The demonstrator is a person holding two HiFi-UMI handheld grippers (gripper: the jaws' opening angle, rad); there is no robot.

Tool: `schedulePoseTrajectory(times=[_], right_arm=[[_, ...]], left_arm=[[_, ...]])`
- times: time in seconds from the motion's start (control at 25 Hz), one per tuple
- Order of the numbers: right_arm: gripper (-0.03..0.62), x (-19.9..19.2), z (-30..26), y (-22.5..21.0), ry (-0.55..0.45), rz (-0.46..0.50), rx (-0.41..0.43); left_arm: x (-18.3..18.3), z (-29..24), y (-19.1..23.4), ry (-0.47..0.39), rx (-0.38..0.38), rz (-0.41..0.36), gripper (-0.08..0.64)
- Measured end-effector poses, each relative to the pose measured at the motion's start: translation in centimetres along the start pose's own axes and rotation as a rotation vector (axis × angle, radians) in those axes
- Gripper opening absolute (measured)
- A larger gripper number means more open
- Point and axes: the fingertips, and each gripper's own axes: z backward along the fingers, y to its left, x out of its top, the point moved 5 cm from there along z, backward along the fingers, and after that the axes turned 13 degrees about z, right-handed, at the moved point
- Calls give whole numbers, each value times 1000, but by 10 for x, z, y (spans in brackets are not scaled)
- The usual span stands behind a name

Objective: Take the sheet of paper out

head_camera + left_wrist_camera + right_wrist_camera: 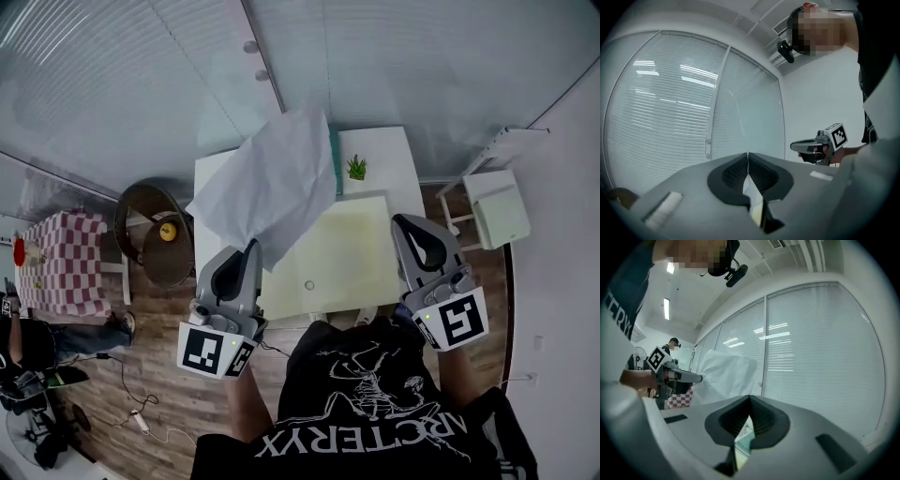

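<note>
A large white sheet of paper (272,187) hangs in the air above the pale yellow table top (361,253). My left gripper (253,246) is shut on the sheet's lower edge, and a sliver of paper (752,194) shows between its closed jaws (748,154). In the right gripper view the sheet (724,373) spreads up from the left gripper (696,378). My right gripper (405,223) is held level over the table's right side, apart from the sheet; its jaws (750,398) meet at the tips with nothing between them. The left gripper view shows it (793,146) at the right.
A small green plant (356,168) stands on the white table (398,155) at the back. A white stool (495,208) is to the right. On the left are a round brown chair (155,230) and a red-checked table (61,262). Window blinds lie ahead.
</note>
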Motion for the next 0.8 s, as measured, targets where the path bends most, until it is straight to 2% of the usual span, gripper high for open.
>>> schedulePoseTrajectory(times=[0.32, 0.8], right_arm=[[11, 4, -1, 4, 9, 6, 10], [11, 3, -1, 8, 22, 21, 5]], left_arm=[[14, 6, 1, -50, 23, -25, 11], [10, 7, 7, -45, 51, -19, 11]])
